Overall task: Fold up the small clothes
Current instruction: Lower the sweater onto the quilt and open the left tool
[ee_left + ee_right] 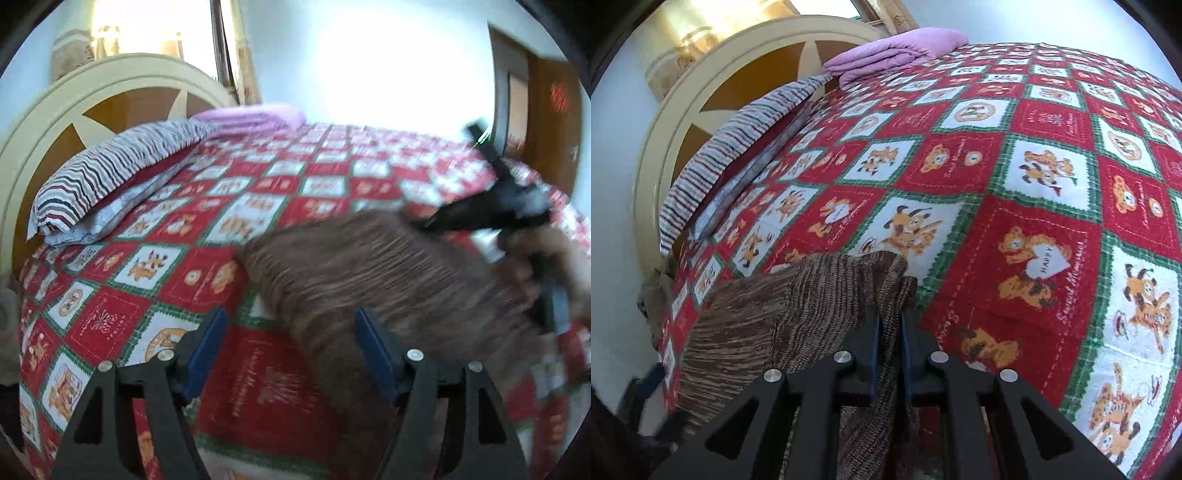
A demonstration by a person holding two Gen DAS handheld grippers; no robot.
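Brown knit (783, 306) spread on the bedspread (1034, 184), at 8 o'clock in the right view, 4 o'clock in the left. Soft, light, floppy; sure to sag and stretch, not slip. Right gripper (889, 325) pinched tight on one knit edge. Left gripper (288, 332) wide apart, nothing between, knit just beside at 3 o'clock. Best to grab a thick edge or corner, never the loose middle.

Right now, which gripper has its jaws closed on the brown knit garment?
The right gripper: it pinches the brown knit garment. The left gripper stands open.
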